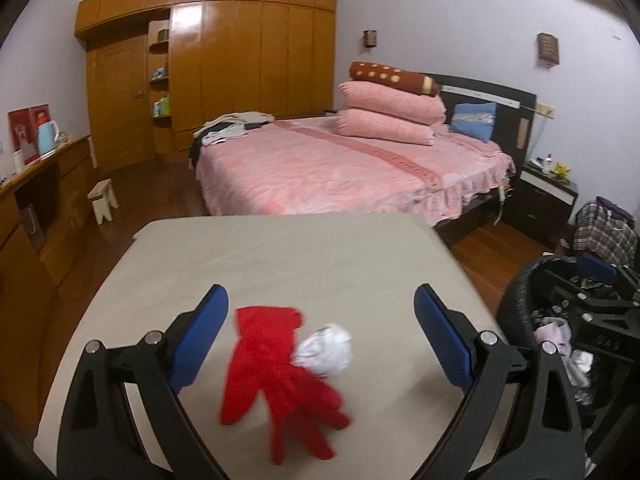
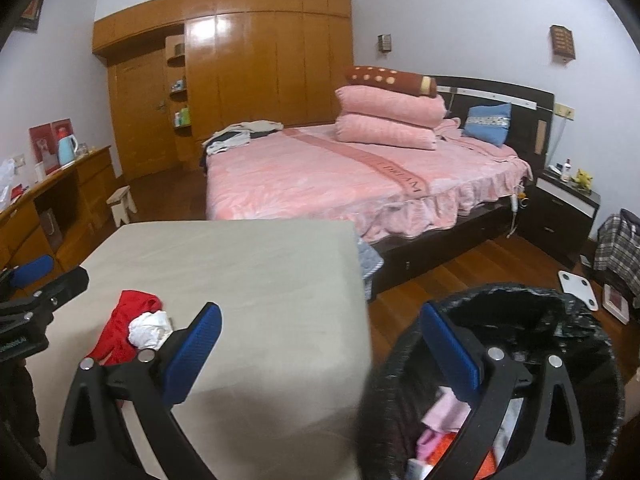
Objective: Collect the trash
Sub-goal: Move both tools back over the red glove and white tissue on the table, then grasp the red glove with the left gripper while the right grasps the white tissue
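Observation:
A red glove (image 1: 276, 368) lies flat on the beige table (image 1: 288, 256), with a crumpled white paper wad (image 1: 324, 348) touching its right side. My left gripper (image 1: 322, 340) is open and empty, its blue pads spread either side of the glove and wad. In the right wrist view the glove (image 2: 120, 328) and wad (image 2: 150, 330) lie at the left. My right gripper (image 2: 320, 352) is open and empty, straddling the table's right edge and the rim of a black-lined trash bin (image 2: 560, 320) that holds scraps. The bin also shows in the left wrist view (image 1: 516, 300).
A pink bed (image 1: 340, 164) stands beyond the table, with a dark nightstand (image 1: 548, 196) at its right. A wooden wardrobe (image 1: 224, 60) fills the back wall. A desk with a kettle (image 1: 48, 136) runs along the left. A small stool (image 1: 102, 200) and plaid bag (image 1: 604, 236) sit on the floor.

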`<action>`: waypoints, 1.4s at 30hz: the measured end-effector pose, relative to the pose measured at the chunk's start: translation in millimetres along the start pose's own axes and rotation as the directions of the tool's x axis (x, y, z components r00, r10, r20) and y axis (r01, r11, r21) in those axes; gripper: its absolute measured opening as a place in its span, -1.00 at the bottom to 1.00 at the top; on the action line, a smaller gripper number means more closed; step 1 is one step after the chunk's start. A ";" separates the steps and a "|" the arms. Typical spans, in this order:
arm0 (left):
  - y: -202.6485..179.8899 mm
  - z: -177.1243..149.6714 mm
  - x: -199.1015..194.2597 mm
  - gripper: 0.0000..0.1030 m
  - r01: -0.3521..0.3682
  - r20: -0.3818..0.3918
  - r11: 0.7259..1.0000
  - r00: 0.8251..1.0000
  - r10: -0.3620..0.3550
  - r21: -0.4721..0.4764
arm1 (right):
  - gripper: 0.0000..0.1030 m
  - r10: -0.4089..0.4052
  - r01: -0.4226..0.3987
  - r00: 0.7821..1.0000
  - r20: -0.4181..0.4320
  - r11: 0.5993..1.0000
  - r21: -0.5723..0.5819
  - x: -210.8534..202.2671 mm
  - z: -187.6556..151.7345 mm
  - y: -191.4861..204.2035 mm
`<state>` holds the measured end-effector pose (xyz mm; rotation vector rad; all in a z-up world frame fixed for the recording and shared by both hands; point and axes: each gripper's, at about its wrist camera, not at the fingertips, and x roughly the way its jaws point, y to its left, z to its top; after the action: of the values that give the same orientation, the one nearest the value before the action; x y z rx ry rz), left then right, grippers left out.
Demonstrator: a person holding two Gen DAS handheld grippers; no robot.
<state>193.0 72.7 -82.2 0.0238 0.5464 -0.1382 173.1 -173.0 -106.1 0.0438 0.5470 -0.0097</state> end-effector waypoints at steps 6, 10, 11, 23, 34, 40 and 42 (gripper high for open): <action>29.1 -16.3 14.7 0.77 -0.052 -0.048 0.998 0.998 0.051 -0.024 | 0.88 0.014 -0.014 1.000 -0.021 1.000 -0.006 17.3 -6.9 16.4; 41.4 -28.4 28.4 0.68 -0.071 -0.091 0.997 0.993 0.068 -0.030 | 0.88 0.024 -0.024 0.999 -0.038 1.000 -0.015 28.1 -12.8 25.4; 42.2 -31.3 30.6 0.63 -0.072 -0.101 0.997 0.993 0.069 -0.031 | 0.87 0.026 -0.027 0.999 -0.043 0.999 -0.019 30.6 -13.7 28.1; 56.0 -58.4 76.7 0.24 -0.065 -0.244 0.997 0.968 0.051 -0.046 | 0.79 0.048 -0.053 0.996 -0.081 0.997 -0.060 50.1 -25.1 48.0; 51.7 -65.7 88.3 -0.85 0.011 -0.293 0.999 0.956 -0.026 -0.050 | 0.78 0.060 -0.067 0.994 -0.091 0.995 -0.074 55.1 -27.1 51.2; 55.5 -56.6 70.1 -0.87 0.002 -0.229 0.997 0.973 -0.019 -0.075 | 0.77 0.089 -0.096 0.993 -0.083 0.992 -0.081 55.0 -25.7 64.6; 59.2 -53.6 63.9 -0.87 -0.010 -0.216 0.997 0.976 -0.006 -0.074 | 0.77 0.107 -0.114 0.991 -0.082 0.990 -0.081 57.0 -23.5 71.5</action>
<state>227.6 126.6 -162.0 -0.0338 0.7692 -0.1136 211.1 -100.4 -153.0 -0.0092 0.6219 0.1239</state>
